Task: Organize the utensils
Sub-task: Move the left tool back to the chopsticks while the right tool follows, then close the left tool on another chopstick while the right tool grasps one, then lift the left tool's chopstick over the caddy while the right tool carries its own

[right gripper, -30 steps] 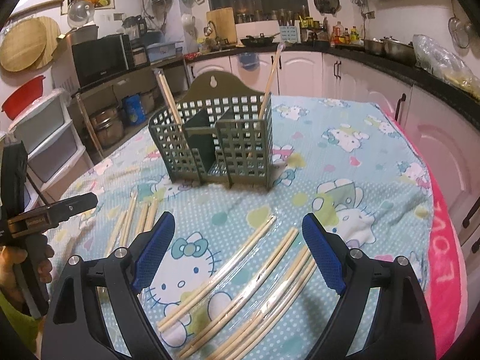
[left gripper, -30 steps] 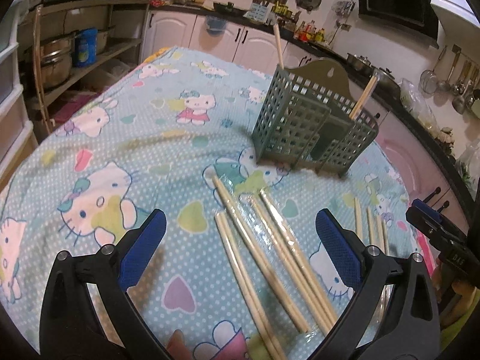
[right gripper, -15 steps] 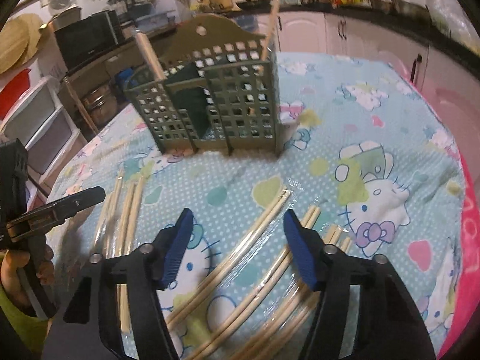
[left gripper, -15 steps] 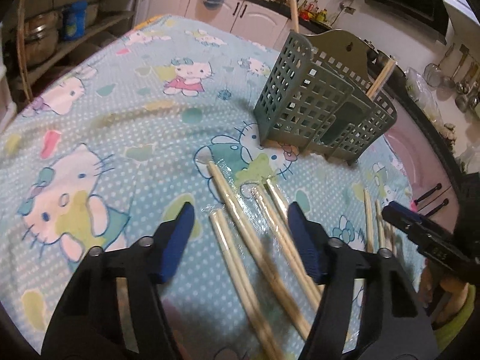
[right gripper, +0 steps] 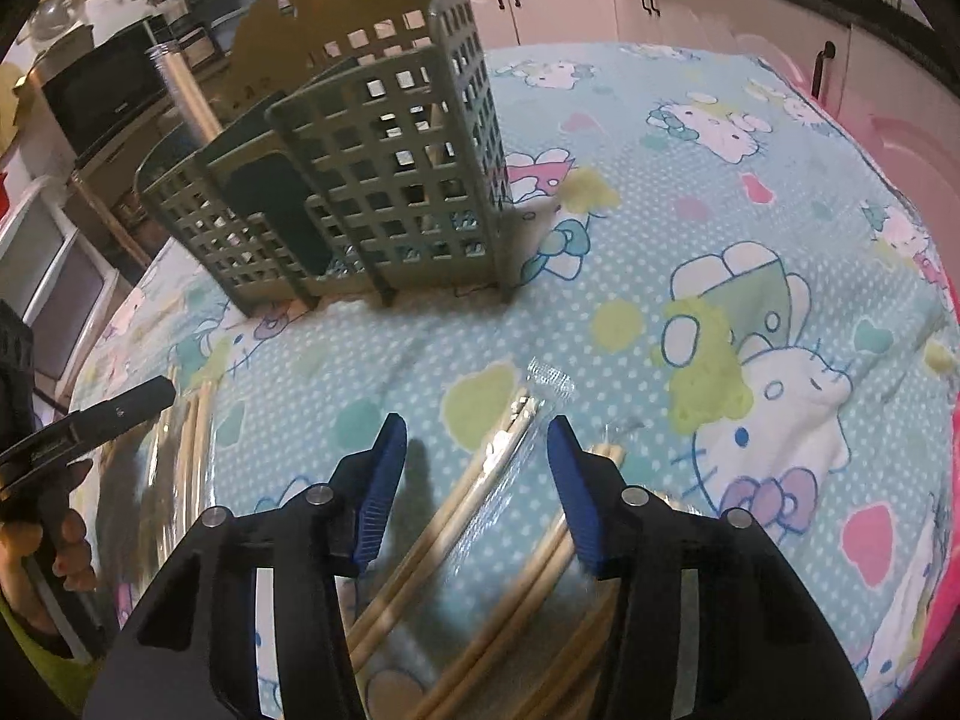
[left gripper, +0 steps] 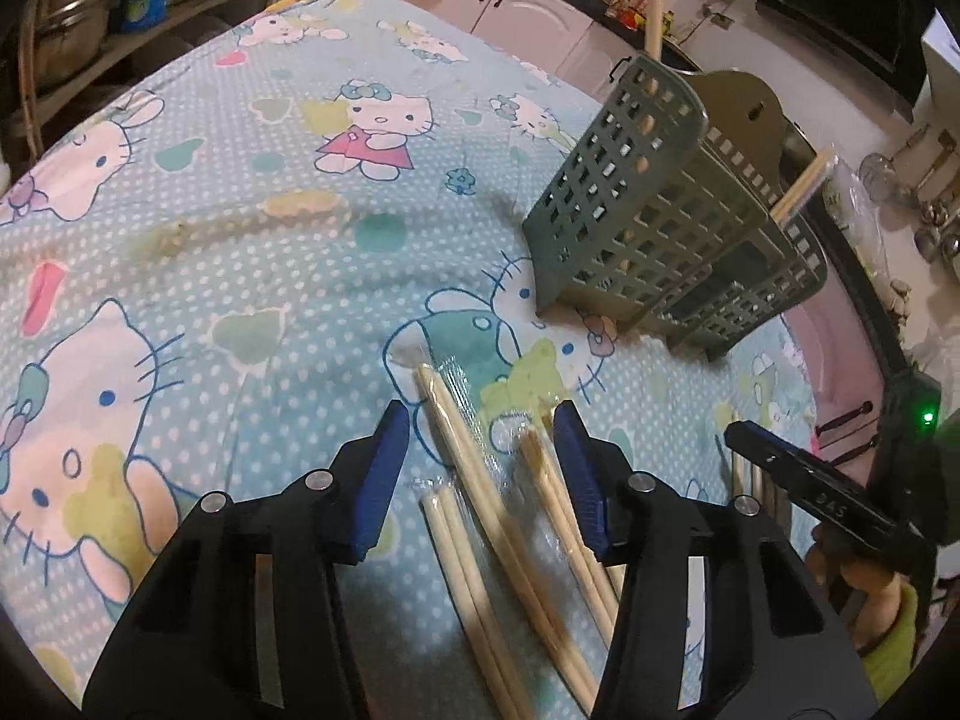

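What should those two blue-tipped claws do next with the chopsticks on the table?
Probably finish closing. Each gripper's fingers are narrowing around a wrapped chopstick pair lying flat on the tablecloth, not yet pinching; the green holder waits beyond.

We worked at a table [left gripper: 252, 252] covered by a light-blue dotted cloth [right gripper: 690, 192] printed with cartoon cats. White cabinets [right gripper: 678, 0] with dark handles ran along the far wall under a black countertop [left gripper: 606, 21] crowded with bottles. Open shelving [left gripper: 120, 18] to the left held steel pots and a blue container. A dark microwave [right gripper: 102, 96] sat near white drawers [right gripper: 48, 264]. Ladles [left gripper: 924, 180] hung at right. Lighting was warm, indoor.
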`<state>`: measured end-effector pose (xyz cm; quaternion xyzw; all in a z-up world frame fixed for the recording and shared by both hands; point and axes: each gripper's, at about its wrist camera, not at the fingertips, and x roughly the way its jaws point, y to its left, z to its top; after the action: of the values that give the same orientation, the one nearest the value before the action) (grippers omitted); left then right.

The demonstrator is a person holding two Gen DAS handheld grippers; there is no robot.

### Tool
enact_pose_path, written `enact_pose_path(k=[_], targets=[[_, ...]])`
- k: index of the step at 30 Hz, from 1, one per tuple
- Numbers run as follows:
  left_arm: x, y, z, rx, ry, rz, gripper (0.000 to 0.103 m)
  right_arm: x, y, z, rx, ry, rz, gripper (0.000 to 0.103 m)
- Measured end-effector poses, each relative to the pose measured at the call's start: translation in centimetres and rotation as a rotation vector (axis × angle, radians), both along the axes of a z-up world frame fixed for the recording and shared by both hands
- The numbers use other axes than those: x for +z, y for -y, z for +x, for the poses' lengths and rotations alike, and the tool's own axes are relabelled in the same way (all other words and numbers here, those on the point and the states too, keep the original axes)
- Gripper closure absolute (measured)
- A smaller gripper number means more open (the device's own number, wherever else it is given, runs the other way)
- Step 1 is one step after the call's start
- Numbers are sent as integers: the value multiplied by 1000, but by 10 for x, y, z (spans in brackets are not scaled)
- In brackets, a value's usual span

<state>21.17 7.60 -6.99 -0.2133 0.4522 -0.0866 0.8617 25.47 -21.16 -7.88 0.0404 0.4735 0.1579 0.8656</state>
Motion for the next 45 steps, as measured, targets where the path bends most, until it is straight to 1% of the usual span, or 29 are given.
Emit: enact_pose_path(k=[6, 10, 11, 12, 13, 14, 15, 16, 19, 20, 22, 25, 30, 36, 43, 45], targets=[[-1, 0, 12, -2, -7, 3, 63, -3, -3, 17, -17, -13, 3, 58], [-2, 0, 18, 2, -9, 15, 66, -4, -3, 27, -29, -20, 12, 60], [-2, 0, 19, 5, -10, 20, 69, -4, -2, 29, -34, -21, 14, 61], [-2, 1, 21, 9, -9, 27, 72, -4, -2, 31, -39, -21, 14, 63], [-3, 1, 22, 13, -10, 36, 74, -4, -1, 33, -44, -21, 10, 68], [-3, 1, 23, 18, -11, 46, 81, -4, 0, 35, -49, -18, 1, 70], [-3, 0, 23, 24, -10, 55, 89, -4, 0, 37, -52, -15, -8, 77], [-4, 0, 23, 31, -12, 64, 92, -4, 1, 38, -53, -15, -10, 82], [-4, -1, 24, 34, -11, 68, 94, -4, 4, 42, -55, -14, -3, 90], [-2, 0, 24, 33, -6, 71, 96, -3, 4, 43, -53, -14, -1, 90], [3, 1, 21, 32, 13, 60, 97, -1, 5, 43, -48, -9, 9, 93], [16, 4, 15, 24, 54, 61, 98, 6, 7, 39, -34, 1, 49, 94], [45, 9, 2, 17, 134, 52, 99, 26, 11, 20, -9, 54, 111, 96], [80, 17, -14, -1, 228, 56, 99, 64, 18, -13, 16, 156, 179, 97], [108, 33, -30, -36, 302, 53, 99, 101, 25, -50, 33, 290, 202, 97], [114, 38, -33, -47, 319, 54, 99, 110, 26, -62, 42, 328, 194, 97]])
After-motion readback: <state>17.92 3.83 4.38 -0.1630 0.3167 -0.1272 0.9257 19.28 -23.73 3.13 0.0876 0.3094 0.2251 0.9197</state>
